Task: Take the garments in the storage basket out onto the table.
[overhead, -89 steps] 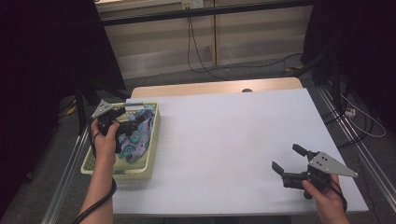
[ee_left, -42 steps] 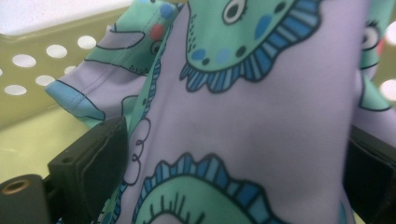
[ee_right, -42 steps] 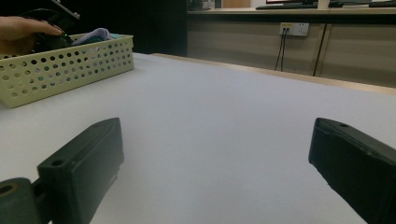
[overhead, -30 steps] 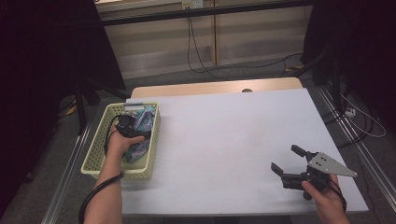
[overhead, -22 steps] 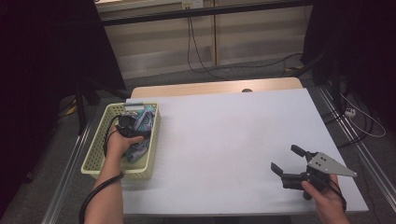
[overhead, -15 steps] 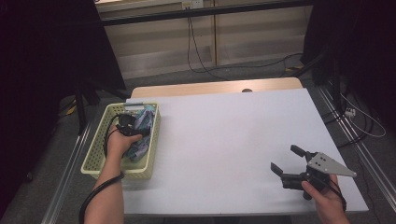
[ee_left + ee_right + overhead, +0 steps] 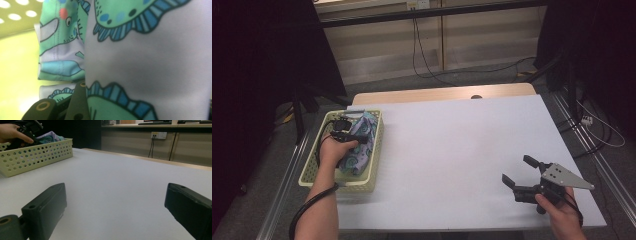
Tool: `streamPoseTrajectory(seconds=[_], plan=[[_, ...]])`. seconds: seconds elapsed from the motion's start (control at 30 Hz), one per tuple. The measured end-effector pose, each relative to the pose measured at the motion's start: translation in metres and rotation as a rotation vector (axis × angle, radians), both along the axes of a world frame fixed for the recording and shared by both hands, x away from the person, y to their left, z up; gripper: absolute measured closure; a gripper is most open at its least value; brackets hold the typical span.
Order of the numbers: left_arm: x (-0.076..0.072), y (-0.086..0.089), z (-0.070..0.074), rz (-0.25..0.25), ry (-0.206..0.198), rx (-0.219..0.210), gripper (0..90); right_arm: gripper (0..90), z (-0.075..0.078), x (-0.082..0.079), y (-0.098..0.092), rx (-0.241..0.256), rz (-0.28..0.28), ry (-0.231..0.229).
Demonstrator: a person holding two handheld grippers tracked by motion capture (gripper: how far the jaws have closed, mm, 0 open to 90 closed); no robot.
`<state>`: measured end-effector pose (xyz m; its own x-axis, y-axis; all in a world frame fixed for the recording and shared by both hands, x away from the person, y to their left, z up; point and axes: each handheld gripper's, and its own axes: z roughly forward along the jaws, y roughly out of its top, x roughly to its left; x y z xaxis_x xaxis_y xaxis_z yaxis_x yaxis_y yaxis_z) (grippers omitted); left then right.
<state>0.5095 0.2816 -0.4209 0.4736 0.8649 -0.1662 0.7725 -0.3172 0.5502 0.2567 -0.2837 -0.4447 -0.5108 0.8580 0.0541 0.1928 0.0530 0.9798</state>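
1. Left gripper view puts the patterned cloth [image 7: 150,62] right up against the lens: white fabric printed with green and blue creatures, with one black jaw rising at the bottom edge and pressing into the folds. The second jaw is hidden, so I cannot tell whether the left gripper [image 7: 343,131] is spread or closed on the fabric.
2. From the high view, that gripper sits inside the pale yellow basket [image 7: 314,172], on the far end of the cloth, which lies along the basket's right side.
3. The basket stands at the left edge of the white table [image 7: 452,145].
4. The right gripper [image 7: 519,172] is well apart from the cloth, low over the near right corner of the table, jaws spread wide with only bare tabletop between them.
5. Right gripper view shows the basket far off to the upper left, with the person's left hand [image 7: 12,132] above its rim.
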Motion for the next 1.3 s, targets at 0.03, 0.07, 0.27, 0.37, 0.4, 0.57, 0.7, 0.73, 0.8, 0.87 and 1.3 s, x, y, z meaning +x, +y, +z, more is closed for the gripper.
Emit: streamPoseTrajectory(seconds=[0.03, 0.07, 0.27, 0.37, 0.4, 0.57, 0.7, 0.73, 0.8, 0.87, 1.3], plan=[[-0.001, 0.001, 0.005, 0.003, 0.000, -0.005, 68.6, 3.8, 0.000, 0.000, 0.000, 0.000, 0.001, 0.001], [-0.001, 0.002, 0.009, -0.005, 0.009, -0.006, 68.6, 3.8, 0.000, 0.000, 0.000, 0.000, 0.001, 0.001], [-0.007, 0.004, 0.044, -0.008, -0.010, -0.029, 68.7, 3.8, 0.000, 0.000, -0.001, 0.001, -0.005, -0.001], [-0.010, 0.003, 0.067, -0.002, -0.032, -0.028, 68.8, 3.8, 0.000, 0.000, -0.001, 0.001, -0.006, -0.002], [-0.011, 0.003, 0.073, -0.010, -0.034, -0.026, 68.8, 3.8, 0.000, 0.000, -0.001, 0.001, -0.007, -0.002], [-0.015, -0.004, 0.109, -0.028, -0.063, -0.034, 68.9, 3.8, 0.000, 0.000, -0.002, 0.004, -0.011, -0.003], [-0.018, -0.008, 0.130, -0.019, -0.064, -0.048, 68.9, 3.8, 0.000, -0.001, -0.002, 0.005, -0.011, -0.004], [-0.018, -0.009, 0.133, -0.022, -0.063, -0.046, 68.9, 3.8, 0.000, -0.001, -0.002, 0.004, -0.011, -0.004], [-0.020, -0.013, 0.140, -0.030, -0.063, -0.049, 68.9, 3.8, 0.000, -0.001, -0.002, 0.005, -0.011, -0.005], [-0.022, -0.019, 0.146, -0.042, -0.069, -0.060, 68.9, 3.8, 0.001, -0.001, -0.002, 0.005, -0.010, -0.005], [-0.039, -0.080, 0.147, -0.195, -0.069, -0.090, 68.6, 3.8, 0.000, -0.001, -0.002, 0.002, -0.011, -0.004]])
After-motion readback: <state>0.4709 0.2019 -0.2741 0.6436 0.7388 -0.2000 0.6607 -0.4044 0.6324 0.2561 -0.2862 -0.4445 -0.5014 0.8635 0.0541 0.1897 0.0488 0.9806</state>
